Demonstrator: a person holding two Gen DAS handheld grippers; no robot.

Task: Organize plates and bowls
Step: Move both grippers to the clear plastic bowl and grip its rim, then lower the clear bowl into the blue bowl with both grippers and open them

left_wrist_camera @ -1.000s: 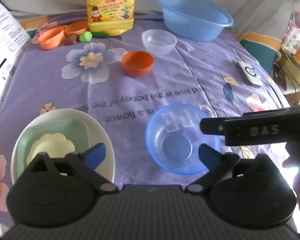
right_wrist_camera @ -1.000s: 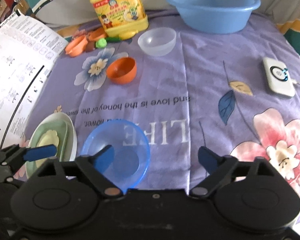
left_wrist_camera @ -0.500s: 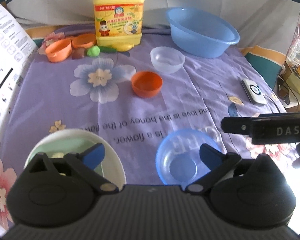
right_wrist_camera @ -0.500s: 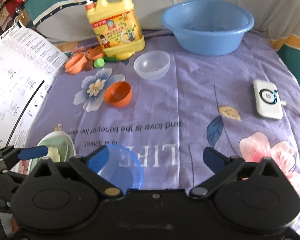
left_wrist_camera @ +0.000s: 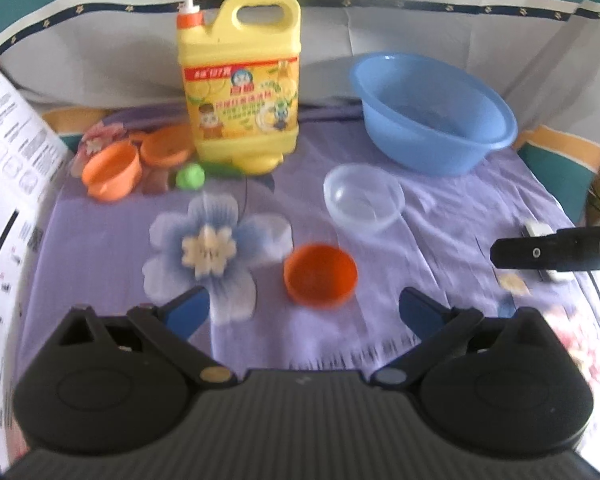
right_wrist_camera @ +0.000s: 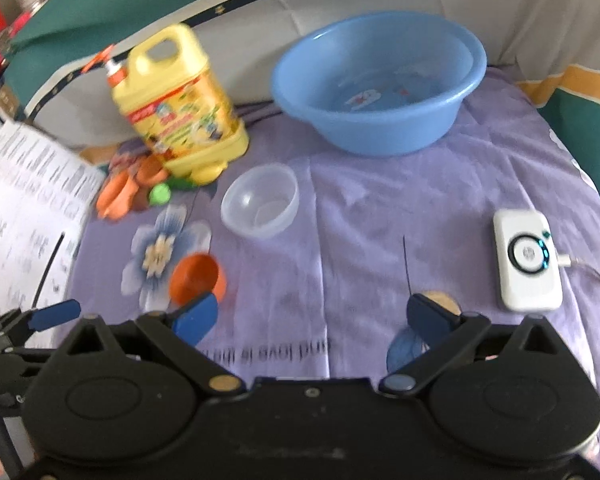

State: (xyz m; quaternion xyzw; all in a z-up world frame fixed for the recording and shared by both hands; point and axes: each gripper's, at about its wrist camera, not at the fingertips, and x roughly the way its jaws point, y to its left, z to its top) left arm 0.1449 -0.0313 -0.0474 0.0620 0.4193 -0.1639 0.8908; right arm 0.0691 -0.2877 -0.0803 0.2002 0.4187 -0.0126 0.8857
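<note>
A purple flowered tablecloth (left_wrist_camera: 340,216) covers the surface in both views. At the upper middle of the left wrist view a yellow detergent jug (left_wrist_camera: 242,80) with an orange pump stands upright. Just below it to the left sits a small green ball (left_wrist_camera: 190,176). A printed paper sheet (left_wrist_camera: 8,184) fills the left edge. In the right wrist view a white device (right_wrist_camera: 527,258) with a ringed dial lies flat at the right, a cable leaving its right side.

An orange bowl (left_wrist_camera: 320,274) sits between the spread, empty fingers of the left gripper (left_wrist_camera: 303,308) on a purple floral cloth (left_wrist_camera: 440,240). Beyond stand a clear bowl (left_wrist_camera: 364,198), blue basin (left_wrist_camera: 432,112) and yellow detergent jug (left_wrist_camera: 242,84).
</note>
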